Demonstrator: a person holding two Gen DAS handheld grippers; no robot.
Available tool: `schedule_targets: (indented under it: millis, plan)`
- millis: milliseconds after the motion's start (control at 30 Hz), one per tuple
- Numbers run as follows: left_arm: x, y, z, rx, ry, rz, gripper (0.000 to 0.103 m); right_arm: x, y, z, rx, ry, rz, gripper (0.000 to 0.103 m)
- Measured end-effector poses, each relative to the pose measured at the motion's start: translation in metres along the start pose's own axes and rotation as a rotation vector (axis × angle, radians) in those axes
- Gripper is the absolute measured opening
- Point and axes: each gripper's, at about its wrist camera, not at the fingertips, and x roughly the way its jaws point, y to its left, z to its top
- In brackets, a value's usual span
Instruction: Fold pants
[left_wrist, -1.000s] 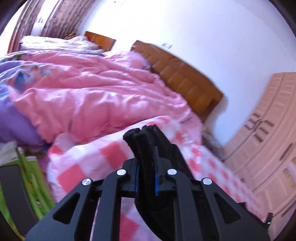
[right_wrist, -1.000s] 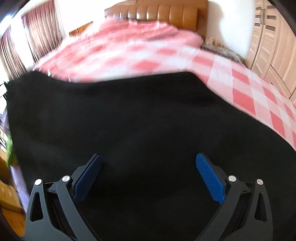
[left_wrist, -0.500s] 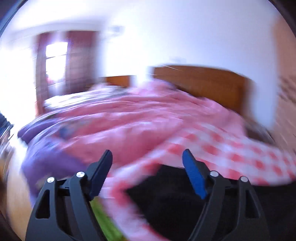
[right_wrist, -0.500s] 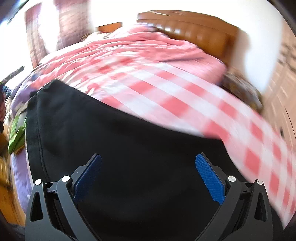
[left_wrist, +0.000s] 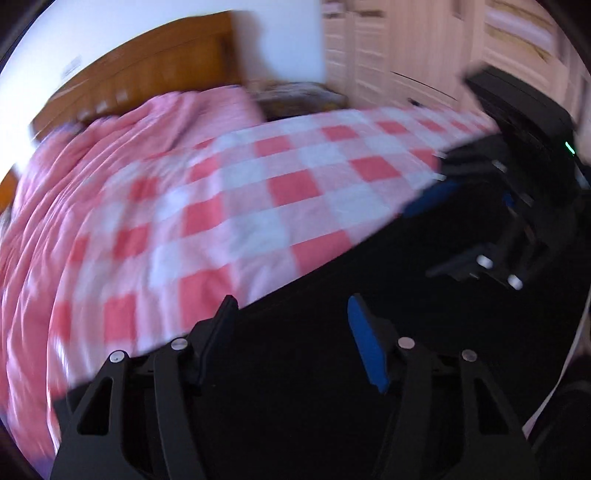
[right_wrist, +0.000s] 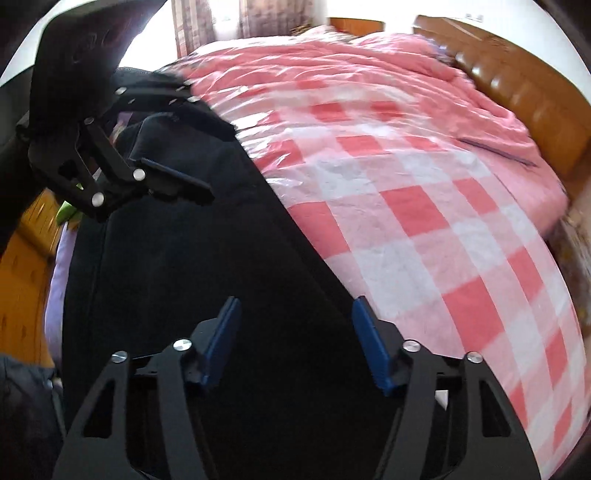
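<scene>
In the left wrist view, blurred by motion, the left gripper (left_wrist: 291, 325) points down at the black pants (left_wrist: 332, 369), which lie spread along the near edge of the bed (left_wrist: 240, 206) on its pink-and-white checked sheet. Its jaws stand apart with nothing pressed between them, having just been closing a little after letting go. The right gripper (left_wrist: 439, 225) shows at the right edge of this view, over the same dark cloth, near a pale wardrobe (left_wrist: 406, 55). A wooden headboard (left_wrist: 147, 74) runs along the far side. In the right wrist view, the right gripper (right_wrist: 295, 317) hovers above the pants (right_wrist: 221, 277), jaws partly apart and gripping nothing, having just been narrowing. The left gripper (right_wrist: 184, 177) hangs at the upper left over the pants' far end, where the cloth is bunched; whether it touches the cloth cannot be told. A rumpled pink quilt (right_wrist: 369, 66) lies toward the headboard (right_wrist: 517, 99).
</scene>
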Motion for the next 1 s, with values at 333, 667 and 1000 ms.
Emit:
schedule_targets:
  millis: [333,667,1000]
  plan:
    - [0.050,-0.011,0.015,0.223,0.105,-0.115,0.031,0.002,-0.002,-0.002,-0.098,-0.007,0.028,0.025]
    - [0.046,-0.022,0.010,0.258,0.085,-0.097,0.005,-0.001,0.012,-0.006,-0.126,-0.048,-0.040,0.012]
    - [0.036,-0.016,0.023,0.257,0.072,-0.036,0.005,0.000,-0.002,0.004,-0.056,-0.052,-0.056,0.012]
